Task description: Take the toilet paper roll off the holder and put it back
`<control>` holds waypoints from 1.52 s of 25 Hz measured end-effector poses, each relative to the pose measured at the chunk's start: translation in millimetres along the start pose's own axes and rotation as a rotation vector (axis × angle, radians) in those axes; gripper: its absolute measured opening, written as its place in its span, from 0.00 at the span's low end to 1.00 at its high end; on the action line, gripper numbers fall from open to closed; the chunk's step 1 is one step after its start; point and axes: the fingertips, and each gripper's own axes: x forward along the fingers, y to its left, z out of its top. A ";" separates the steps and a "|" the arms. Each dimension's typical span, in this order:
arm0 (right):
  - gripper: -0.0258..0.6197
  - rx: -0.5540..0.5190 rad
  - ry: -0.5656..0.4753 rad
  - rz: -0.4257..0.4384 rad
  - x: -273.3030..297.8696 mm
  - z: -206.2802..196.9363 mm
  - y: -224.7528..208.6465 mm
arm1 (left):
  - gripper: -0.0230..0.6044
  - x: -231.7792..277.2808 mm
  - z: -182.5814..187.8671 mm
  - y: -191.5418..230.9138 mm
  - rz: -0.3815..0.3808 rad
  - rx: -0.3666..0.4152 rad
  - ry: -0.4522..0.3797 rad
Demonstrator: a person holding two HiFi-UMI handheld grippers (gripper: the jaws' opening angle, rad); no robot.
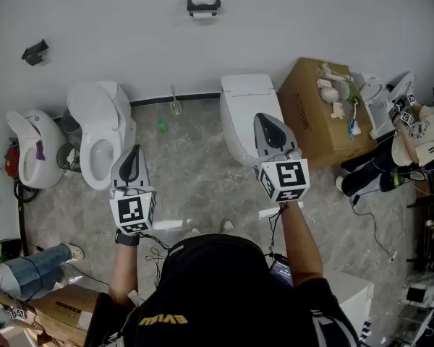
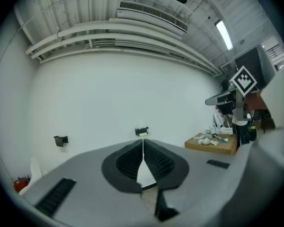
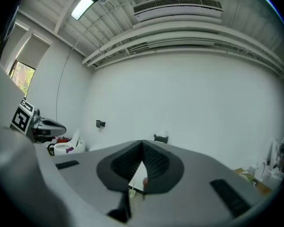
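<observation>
My left gripper [image 2: 143, 150] has its jaws pressed together with nothing between them. So does my right gripper [image 3: 142, 150]. I hold both about level, side by side, and aimed at the wall. Neither has anything to do with the roll yet, so I judge the step in hand to be the approach.

The holder [image 1: 203, 6] is the black bracket on the wall [image 1: 311, 20], well apart from both grippers and straight ahead between them. The toilet paper roll [image 2: 142, 134] shows as a small white patch right at the holder. It is too small from here for me to tell how it is seated. To the left of the holder, on the same wall, is a second black bracket [image 1: 35, 51]. Below and slightly right of the holder a white toilet [image 1: 244, 114] stands against the wall. A cardboard box [image 1: 315, 118] sits further right.

To do this well, I want to walk in until the holder fills one gripper view, keeping that gripper level. The toilet below the holder limits how close I can stand, so I expect to reach over it. I should spread the jaws wide before arriving, not at the roll. Paper crushes, so I plan to close on the roll's sides only until it stops slipping. I will choose the pull direction once the holder's shape is clear.
</observation>
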 end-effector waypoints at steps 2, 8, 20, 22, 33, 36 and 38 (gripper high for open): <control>0.03 -0.016 -0.008 0.016 11.6 5.7 -0.1 | 0.06 2.3 -3.1 5.8 0.028 -0.004 0.003; 0.03 -0.045 -0.017 0.001 21.4 9.3 -1.2 | 0.06 3.8 7.1 15.3 0.006 -0.146 -0.103; 0.41 0.046 -0.030 -0.049 24.1 17.3 -9.4 | 0.06 17.9 -3.4 44.7 -0.039 -0.121 -0.064; 0.54 0.053 -0.015 -0.036 29.5 10.0 -13.2 | 0.06 27.9 -11.0 47.2 -0.032 -0.139 -0.053; 0.67 0.087 -0.041 0.015 151.7 -22.5 -76.7 | 0.06 128.5 -3.0 46.1 0.039 -0.098 -0.031; 0.67 0.129 -0.071 0.023 198.6 -20.1 -107.4 | 0.06 165.9 16.0 60.2 0.114 -0.059 -0.063; 0.67 0.163 -0.089 0.015 222.3 -17.8 -122.9 | 0.06 188.5 27.4 79.7 0.166 -0.067 -0.078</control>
